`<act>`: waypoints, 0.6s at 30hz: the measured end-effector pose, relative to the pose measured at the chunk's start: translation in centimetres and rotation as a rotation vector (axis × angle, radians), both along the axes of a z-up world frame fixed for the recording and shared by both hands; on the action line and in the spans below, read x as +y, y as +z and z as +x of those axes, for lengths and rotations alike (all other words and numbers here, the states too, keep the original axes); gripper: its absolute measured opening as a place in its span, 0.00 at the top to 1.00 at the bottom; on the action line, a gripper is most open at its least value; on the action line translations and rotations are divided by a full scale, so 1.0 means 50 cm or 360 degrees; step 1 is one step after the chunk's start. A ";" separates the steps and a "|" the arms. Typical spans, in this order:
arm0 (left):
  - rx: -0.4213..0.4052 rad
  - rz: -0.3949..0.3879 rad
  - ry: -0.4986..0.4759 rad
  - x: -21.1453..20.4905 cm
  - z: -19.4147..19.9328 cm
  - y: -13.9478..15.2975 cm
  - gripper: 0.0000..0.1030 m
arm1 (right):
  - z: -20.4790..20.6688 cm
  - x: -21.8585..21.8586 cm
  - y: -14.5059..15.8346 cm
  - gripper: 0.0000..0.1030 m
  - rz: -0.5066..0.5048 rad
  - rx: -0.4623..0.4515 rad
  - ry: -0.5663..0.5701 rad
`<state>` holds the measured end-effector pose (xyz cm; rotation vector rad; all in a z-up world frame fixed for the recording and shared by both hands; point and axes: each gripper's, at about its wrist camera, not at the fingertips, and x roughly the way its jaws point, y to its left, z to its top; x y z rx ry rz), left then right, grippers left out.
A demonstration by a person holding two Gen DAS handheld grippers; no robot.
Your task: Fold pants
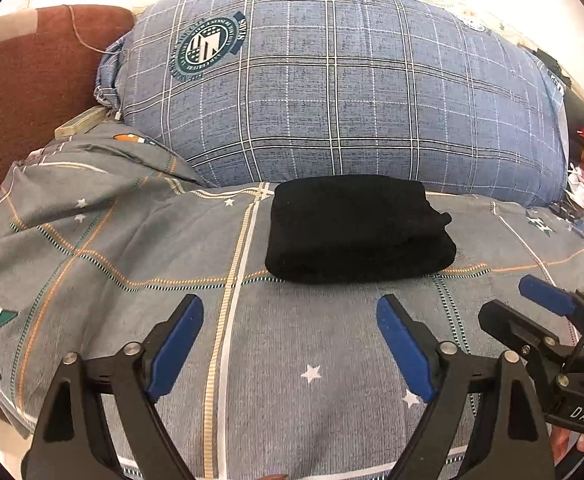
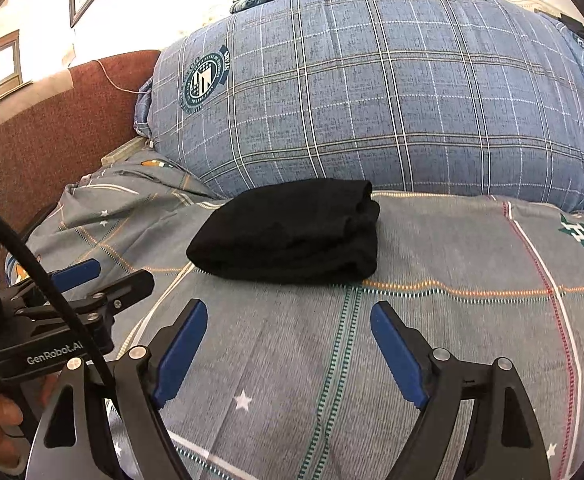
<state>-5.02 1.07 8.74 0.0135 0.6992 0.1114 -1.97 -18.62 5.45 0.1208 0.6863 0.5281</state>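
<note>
Black pants (image 1: 358, 230) lie folded on the bed (image 1: 292, 360), seemingly finished; nearer than them, left tool (image 1: 290, 346) and right tool (image 2: 288, 350) hover, jaws apart, empty.

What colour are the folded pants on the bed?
Black. The folded pants show best in the left wrist view.

Left gripper (image 1: 290, 346): black angular arms w/ blue pads on the inner faces, silver round pivot screws lower in frame. Right gripper (image 2: 288, 350): same build; in left wrist view, lower right, its body reads "DAS" in white. Right wrist view, lower left: black cable, white "GenRobot.AI" lettering on left unit.
</note>
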 end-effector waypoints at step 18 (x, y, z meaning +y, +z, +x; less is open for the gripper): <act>-0.0006 -0.0003 0.0014 -0.005 -0.018 -0.002 0.08 | -0.003 0.005 -0.007 0.13 0.0006 0.0047 -0.0003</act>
